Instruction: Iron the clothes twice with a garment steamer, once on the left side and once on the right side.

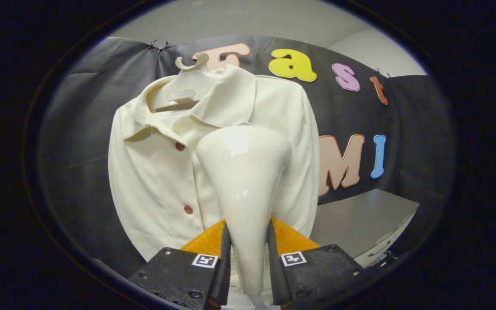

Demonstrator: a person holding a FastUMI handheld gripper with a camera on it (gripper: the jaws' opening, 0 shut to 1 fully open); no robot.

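Observation:
A cream button-up shirt (162, 172) hangs on a pale hanger (187, 79) against the booth's black cloth wall. Two brown buttons run down its front placket. My gripper (248, 254) is shut on the neck of a glossy white garment steamer (243, 172). Both fingers press its narrow handle from either side. The steamer's wide head rises just ahead of the fingers and sits in front of the shirt's right half, below the collar. It hides part of the placket there; whether the head touches the cloth I cannot tell.
A grey tabletop (360, 219) lies to the right, below the cloth wall. A pale wall (274, 21) rises above the cloth.

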